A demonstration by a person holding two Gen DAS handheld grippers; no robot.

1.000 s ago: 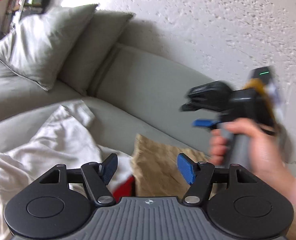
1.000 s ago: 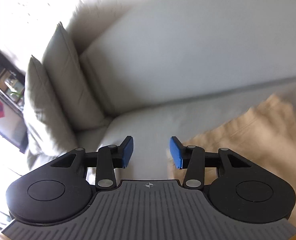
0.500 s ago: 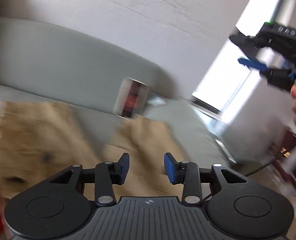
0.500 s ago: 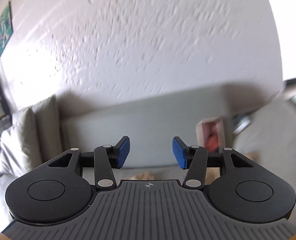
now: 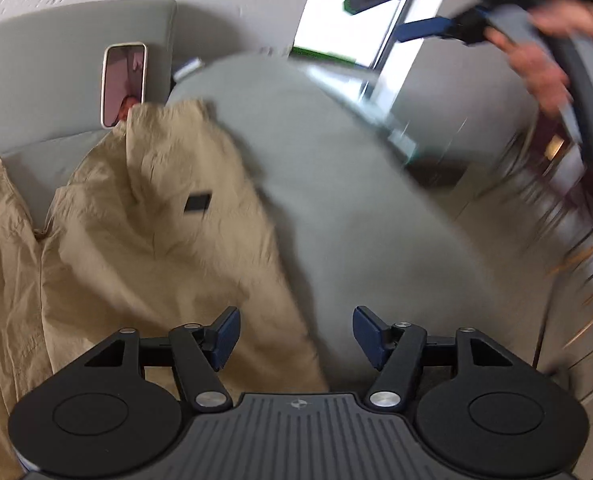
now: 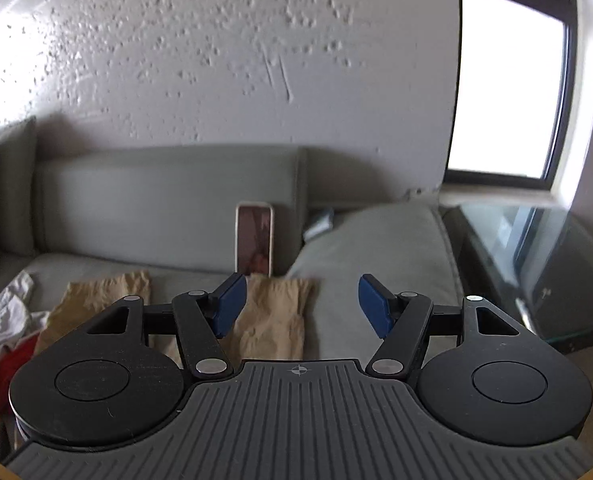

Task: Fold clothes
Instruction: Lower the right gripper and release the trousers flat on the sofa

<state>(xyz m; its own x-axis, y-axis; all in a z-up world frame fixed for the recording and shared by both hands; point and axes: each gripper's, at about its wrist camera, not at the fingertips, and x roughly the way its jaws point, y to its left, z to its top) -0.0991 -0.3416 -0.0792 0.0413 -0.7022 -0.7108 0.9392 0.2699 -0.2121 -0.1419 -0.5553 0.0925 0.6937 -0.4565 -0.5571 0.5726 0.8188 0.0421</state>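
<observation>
Tan trousers (image 5: 152, 232) lie spread on the grey sofa seat (image 5: 356, 208), with a small black patch on one leg. My left gripper (image 5: 295, 340) hovers over their right edge, its jaws opening, nothing between the blue pads. In the right wrist view the trousers (image 6: 272, 316) show as two tan legs far below. My right gripper (image 6: 301, 307) is raised above the sofa, its jaws opening too and empty. A hand holds that gripper (image 5: 408, 12) at the top right of the left wrist view.
A phone (image 6: 255, 239) leans against the sofa back (image 6: 168, 204). White (image 6: 4, 320) and red (image 6: 14, 360) clothes lie at the left end, by grey cushions (image 6: 12, 184). A dark glass side table (image 6: 544, 264) stands right of the sofa under a window (image 6: 508, 84).
Both grippers swung right along the sofa, from the cushions and white clothes to the trouser end. The right gripper rose. The left jaws narrowed, then widened; the right jaws widened.
</observation>
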